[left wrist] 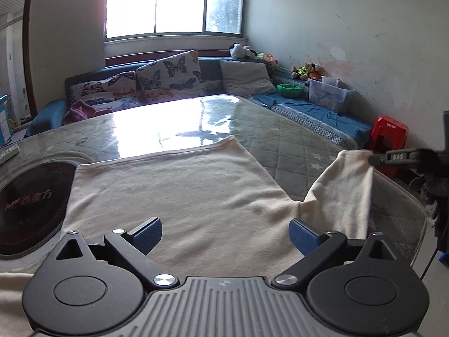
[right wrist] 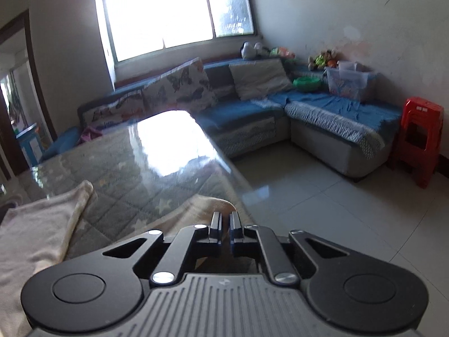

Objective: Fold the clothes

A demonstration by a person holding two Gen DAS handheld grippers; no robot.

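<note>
Cream garment (left wrist: pixel 179 196): right hand-held gripper (right wrist: pixel 225 220) pinches its blurred sleeve; left hand-held gripper (left wrist: pixel 225 236) gapes.

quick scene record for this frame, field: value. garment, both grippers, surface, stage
garment: cream garment spread flat on the table, its sleeve lifted
left gripper: left gripper open, low over the garment's near part, holding nothing
right gripper: right gripper shut on the sleeve end, raised off the table
surface: table with quilted cloth under a glossy cover; dark round inset beside the garment
stage: sleeve not yet folded onto the body
</note>
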